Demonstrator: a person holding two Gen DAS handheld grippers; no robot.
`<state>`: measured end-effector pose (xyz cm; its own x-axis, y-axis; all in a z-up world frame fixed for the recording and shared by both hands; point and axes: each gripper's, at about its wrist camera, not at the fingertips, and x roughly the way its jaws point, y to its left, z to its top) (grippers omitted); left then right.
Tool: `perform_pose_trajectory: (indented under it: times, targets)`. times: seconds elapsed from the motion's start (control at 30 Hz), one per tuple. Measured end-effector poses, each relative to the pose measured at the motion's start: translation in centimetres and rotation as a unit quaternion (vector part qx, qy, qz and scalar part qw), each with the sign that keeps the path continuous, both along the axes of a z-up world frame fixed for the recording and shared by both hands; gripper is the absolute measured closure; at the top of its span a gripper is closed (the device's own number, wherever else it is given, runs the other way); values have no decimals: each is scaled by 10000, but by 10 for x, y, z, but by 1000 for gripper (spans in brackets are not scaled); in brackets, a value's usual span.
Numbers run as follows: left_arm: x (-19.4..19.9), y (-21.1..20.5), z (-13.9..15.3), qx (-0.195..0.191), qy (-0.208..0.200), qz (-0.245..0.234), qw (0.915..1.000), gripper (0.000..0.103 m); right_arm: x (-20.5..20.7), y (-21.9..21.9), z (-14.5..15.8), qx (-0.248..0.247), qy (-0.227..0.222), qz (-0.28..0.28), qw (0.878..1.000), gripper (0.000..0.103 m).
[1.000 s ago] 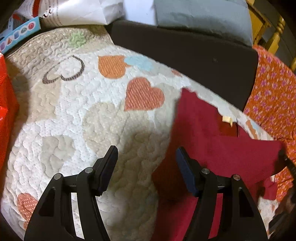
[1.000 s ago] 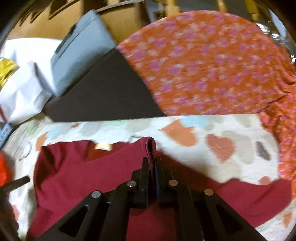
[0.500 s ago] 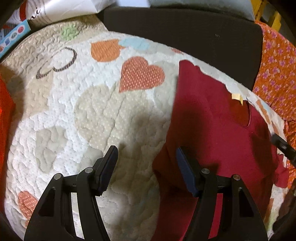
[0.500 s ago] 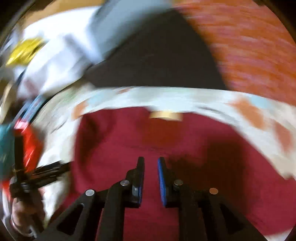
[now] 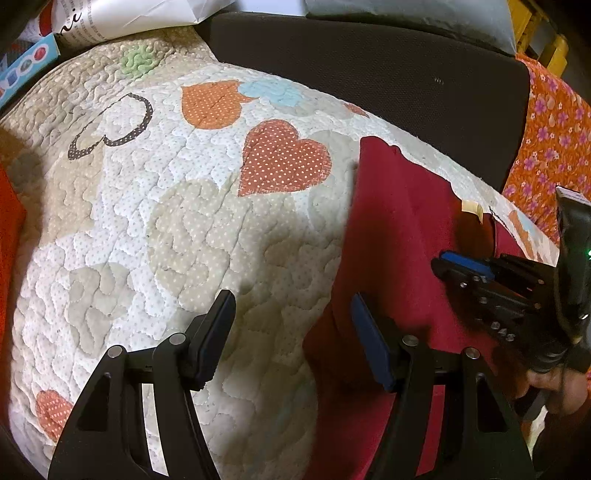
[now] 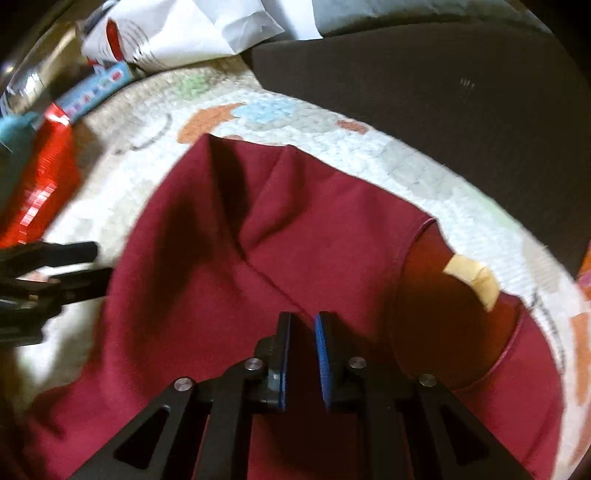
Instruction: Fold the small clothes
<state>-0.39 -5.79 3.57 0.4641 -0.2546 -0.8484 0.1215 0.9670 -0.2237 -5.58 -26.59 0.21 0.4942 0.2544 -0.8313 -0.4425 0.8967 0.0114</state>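
A dark red shirt [image 5: 399,229] lies on the heart-patterned quilt [image 5: 166,221], its neckline and tan label [image 6: 472,277] toward the far edge. One sleeve is folded in over the body [image 6: 295,206]. My right gripper [image 6: 303,321] hovers just above the shirt's middle, jaws a narrow gap apart with nothing between them. In the left wrist view the right gripper [image 5: 461,266] shows at the right over the shirt. My left gripper [image 5: 291,325] stands open above the shirt's left edge, one finger over the quilt, the other over red cloth, holding nothing.
A dark grey cushion [image 5: 369,74] borders the quilt at the back, with orange flowered cloth [image 5: 554,129] to its right. A red bag [image 6: 44,184], a blue box [image 5: 26,70] and white paper bags [image 6: 184,29] crowd the left and back.
The right gripper let go of the sleeve fold it held, its jaws parted a little, and it swung left and down over the shirt. The left gripper stayed about where it was.
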Motion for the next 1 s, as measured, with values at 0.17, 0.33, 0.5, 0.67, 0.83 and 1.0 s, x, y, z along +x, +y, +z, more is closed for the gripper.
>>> perform_pose_trajectory:
  times: [0.17, 0.33, 0.5, 0.67, 0.83, 1.0]
  targets:
    - [2, 0, 0, -65, 17, 0, 10000, 37, 7, 0, -2, 111, 185, 151, 9997, 87]
    - [3, 0, -3, -43, 85, 1, 10000, 37, 10, 22, -4, -344, -48, 554, 9979, 78]
    - [4, -2, -3, -12, 68, -18, 10000, 37, 16, 26, -8, -453, -33, 487, 9978, 72]
    - [5, 3, -1, -82, 37, 62, 9999, 37, 5, 26, 0, -578, -155, 436, 9973, 100]
    - [5, 11, 7, -228, -110, 205, 9995, 37, 0, 1, 31, -645, -864, -212, 9939, 100]
    - [7, -1, -1, -23, -43, 62, 10000, 37, 20, -14, 3, -765, -653, -1028, 9896, 100]
